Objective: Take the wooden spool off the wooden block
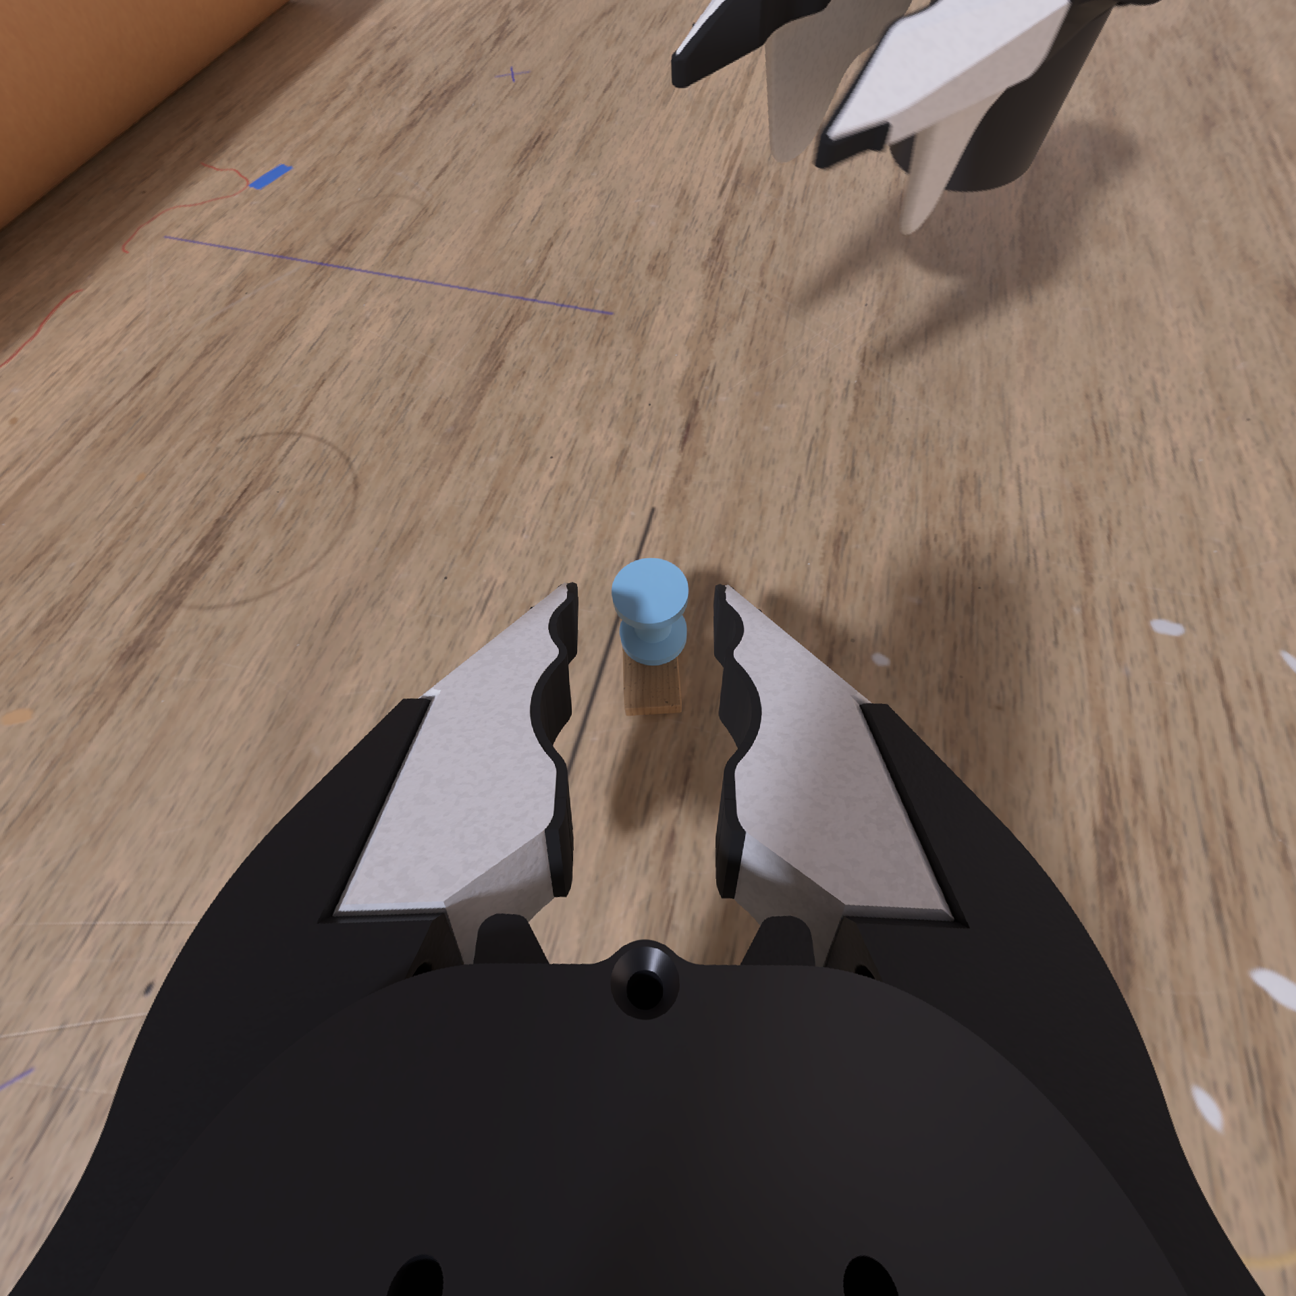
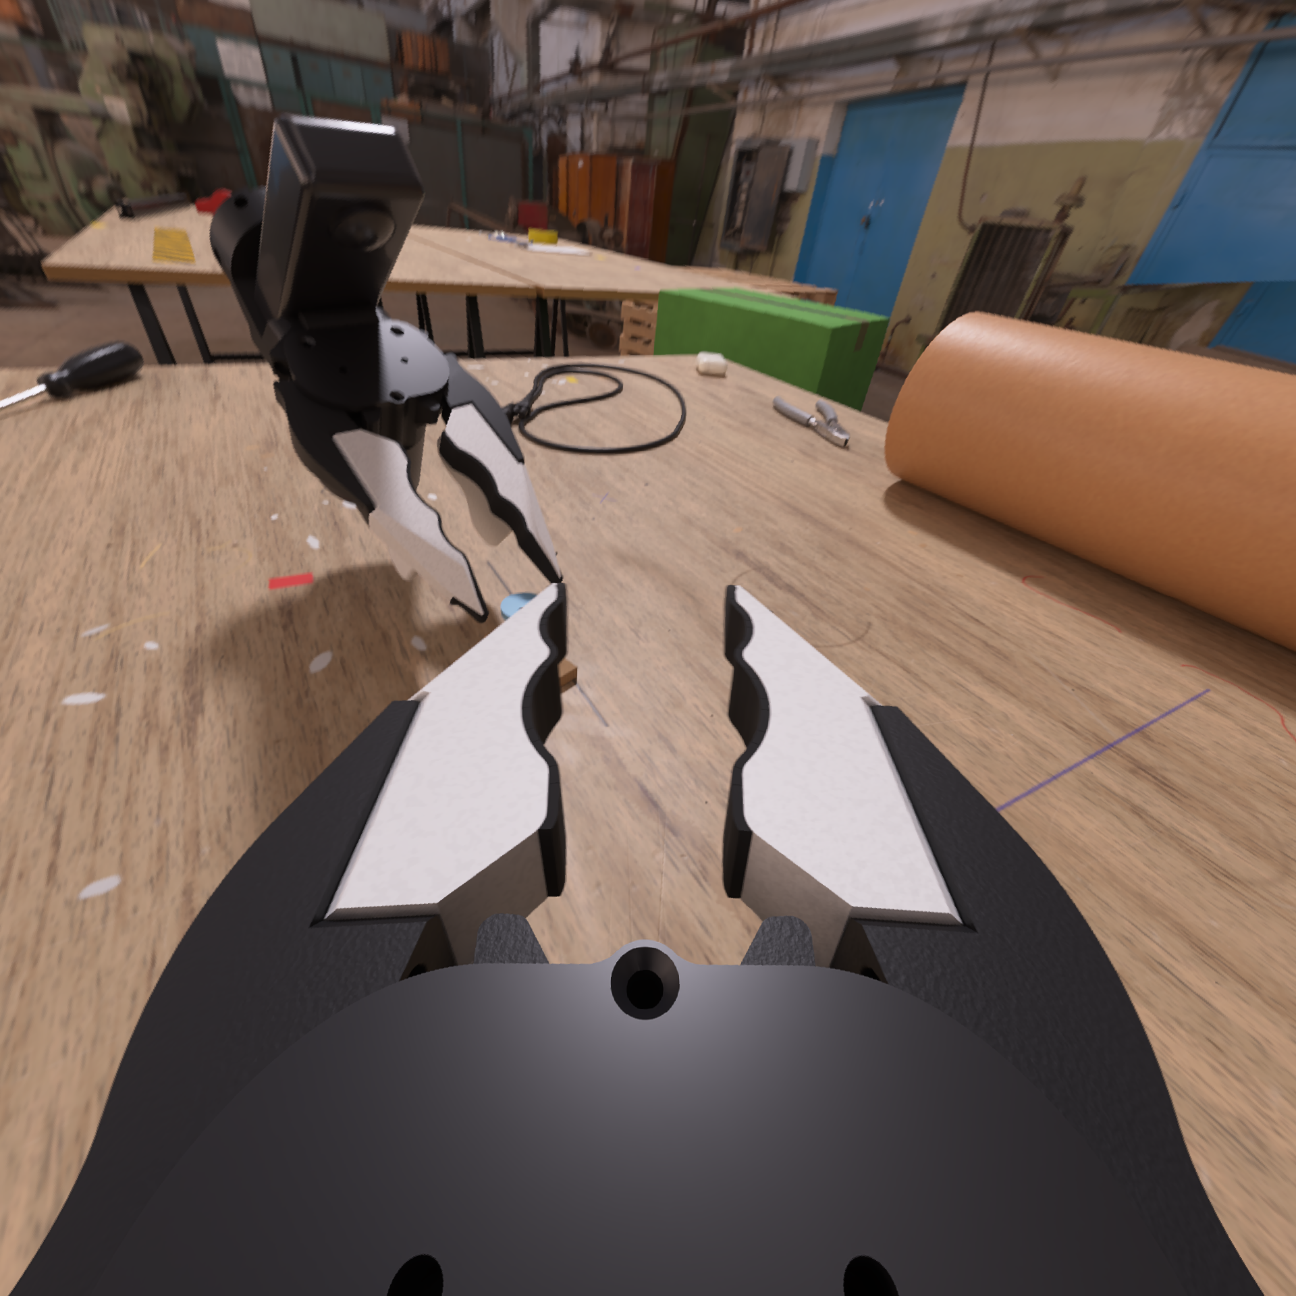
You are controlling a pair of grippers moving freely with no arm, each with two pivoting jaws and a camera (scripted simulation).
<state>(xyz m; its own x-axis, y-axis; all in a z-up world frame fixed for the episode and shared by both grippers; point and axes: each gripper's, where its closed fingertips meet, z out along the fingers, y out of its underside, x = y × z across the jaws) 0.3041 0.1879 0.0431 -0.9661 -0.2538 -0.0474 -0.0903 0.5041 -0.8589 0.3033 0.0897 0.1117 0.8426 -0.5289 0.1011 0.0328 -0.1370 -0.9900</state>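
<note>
A light blue spool [image 1: 650, 609] stands upright on a small wooden block [image 1: 652, 689] on the wooden table. My left gripper [image 1: 645, 592] is open, above the spool, with one fingertip on each side of it and not touching it. My right gripper [image 2: 645, 595] is open and empty; it also shows in the left wrist view [image 1: 827, 133] at the top right, farther off above the table. In the right wrist view only a sliver of the spool [image 2: 517, 603] and a corner of the block [image 2: 568, 675] show behind my left finger, under the left gripper [image 2: 519, 596].
A large brown roll [image 2: 1094, 449] lies along the table's right side and shows in the left wrist view [image 1: 84, 84] at the top left. A black cable loop [image 2: 603, 414], pliers [image 2: 813, 419], a screwdriver [image 2: 84, 372] and a green box [image 2: 764, 336] lie farther away.
</note>
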